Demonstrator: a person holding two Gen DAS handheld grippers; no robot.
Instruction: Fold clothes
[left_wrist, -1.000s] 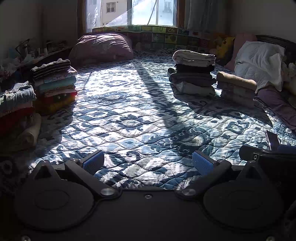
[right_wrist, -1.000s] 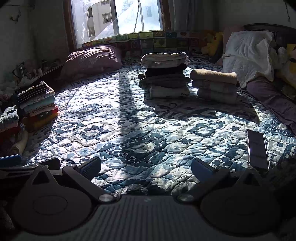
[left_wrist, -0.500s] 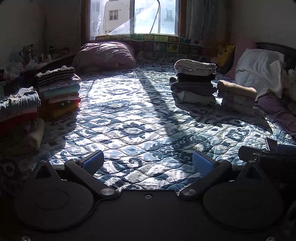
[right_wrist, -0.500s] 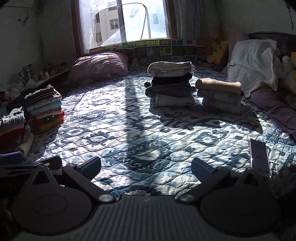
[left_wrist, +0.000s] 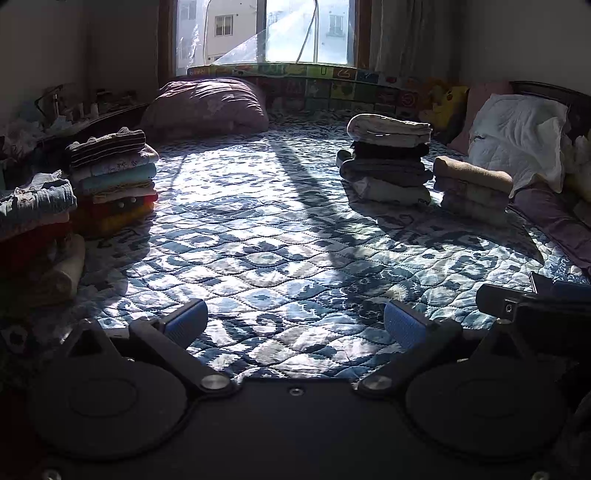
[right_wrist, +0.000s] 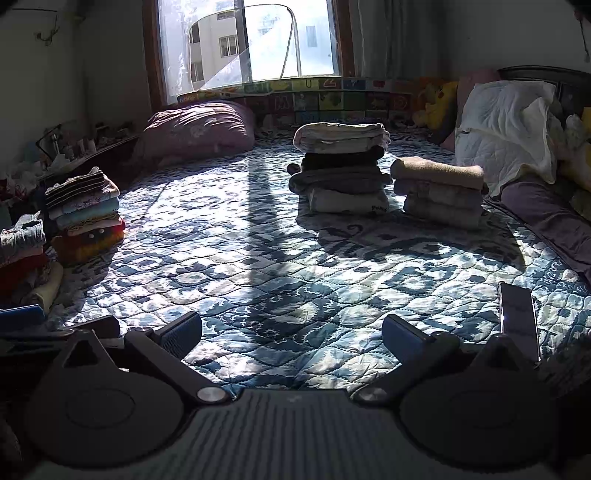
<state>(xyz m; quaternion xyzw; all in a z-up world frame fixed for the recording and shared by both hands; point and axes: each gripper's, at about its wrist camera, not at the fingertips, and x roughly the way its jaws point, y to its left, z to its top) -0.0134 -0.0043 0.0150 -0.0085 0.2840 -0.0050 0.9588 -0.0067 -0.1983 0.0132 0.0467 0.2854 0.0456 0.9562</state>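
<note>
Folded clothes stand in piles on a blue patterned quilt (left_wrist: 280, 236). A colourful stack (left_wrist: 112, 177) and a second heap (left_wrist: 35, 236) sit at the left; a grey and white stack (left_wrist: 388, 164) and a beige stack (left_wrist: 472, 190) sit at the far right. My left gripper (left_wrist: 295, 325) hangs open low over the bare quilt, nothing between its blue pads. My right gripper (right_wrist: 291, 336) is likewise open and empty over the quilt (right_wrist: 280, 266). The same piles show in the right wrist view: colourful stack (right_wrist: 86, 210), grey stack (right_wrist: 341, 168), beige stack (right_wrist: 439, 190).
A dark phone (right_wrist: 519, 319) lies on the quilt by my right gripper. A purple bedding bundle (left_wrist: 207, 105) lies under the window, a white pillow (left_wrist: 517, 136) at the right, a cluttered shelf (left_wrist: 70, 110) along the left wall.
Both cameras have tilted upward a little, showing more of the window and wall. The grippers stay open and empty; no garment has moved.
</note>
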